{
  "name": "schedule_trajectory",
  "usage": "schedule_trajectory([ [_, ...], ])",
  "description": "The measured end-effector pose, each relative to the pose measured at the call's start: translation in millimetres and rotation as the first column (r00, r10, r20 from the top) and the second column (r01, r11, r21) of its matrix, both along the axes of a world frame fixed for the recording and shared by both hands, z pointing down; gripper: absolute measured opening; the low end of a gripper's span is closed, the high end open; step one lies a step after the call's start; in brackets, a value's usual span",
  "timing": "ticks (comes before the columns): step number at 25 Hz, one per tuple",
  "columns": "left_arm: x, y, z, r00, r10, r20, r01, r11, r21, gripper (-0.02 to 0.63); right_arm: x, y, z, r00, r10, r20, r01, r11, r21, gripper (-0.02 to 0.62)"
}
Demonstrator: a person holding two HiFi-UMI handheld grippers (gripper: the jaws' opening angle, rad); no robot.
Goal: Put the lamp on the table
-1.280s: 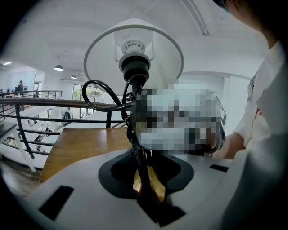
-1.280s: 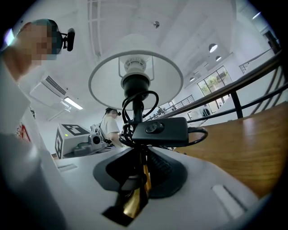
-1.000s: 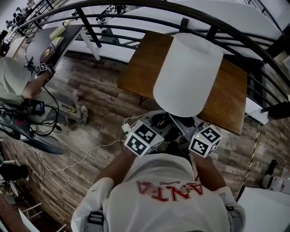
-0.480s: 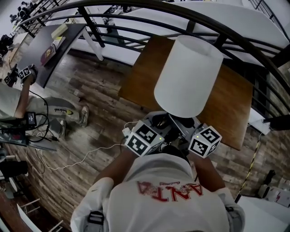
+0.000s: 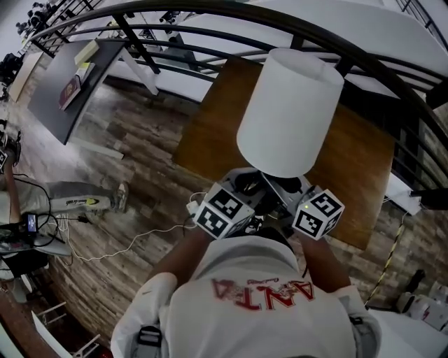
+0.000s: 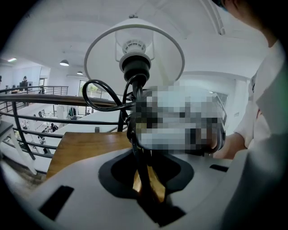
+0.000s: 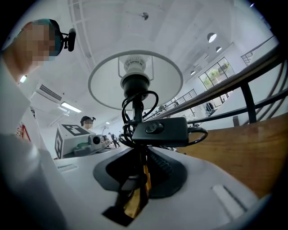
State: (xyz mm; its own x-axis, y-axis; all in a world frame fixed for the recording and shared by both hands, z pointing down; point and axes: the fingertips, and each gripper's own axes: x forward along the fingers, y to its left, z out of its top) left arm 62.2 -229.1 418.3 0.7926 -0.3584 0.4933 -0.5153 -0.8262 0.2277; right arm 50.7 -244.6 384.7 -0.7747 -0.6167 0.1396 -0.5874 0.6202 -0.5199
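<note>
I hold the lamp upright between both grippers, and its white shade [image 5: 290,112] hangs over the near edge of the brown wooden table [image 5: 210,126]. The left gripper [image 5: 246,197] and the right gripper [image 5: 292,200] sit close together under the shade, tips hidden there. In the left gripper view the left gripper [image 6: 146,180] is shut on the lamp's thin black stem [image 6: 138,130], below the black socket [image 6: 136,68]. In the right gripper view the right gripper [image 7: 137,188] is shut on the same stem, under the coiled cord and its black switch [image 7: 159,130].
A black curved railing [image 5: 210,21] runs just beyond the table. A dark desk [image 5: 63,77] stands at the upper left. A white cable [image 5: 133,241] trails over the wooden floor, and another person's leg [image 5: 77,203] lies at the left.
The lamp and both grippers have moved forward, so the shade now reaches further over the table. The person at the left has slid toward the frame's edge.
</note>
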Motion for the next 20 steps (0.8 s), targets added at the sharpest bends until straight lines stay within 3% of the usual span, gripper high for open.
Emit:
schedule_trajectory([
  [9,25,-39,9,1.0,-0.009,-0.025,0.009,1.0,0.007,0.103,24,-38,10,1.0,-0.003,-0.017,0.003,1.0,0.0,0.086],
  [20,30,-121,21,0.997,0.045,-0.055,-0.043,0.998,0.037,0.103,29,-120,23,0.997,0.058,-0.049,-0.057,0.998,0.028,0.086],
])
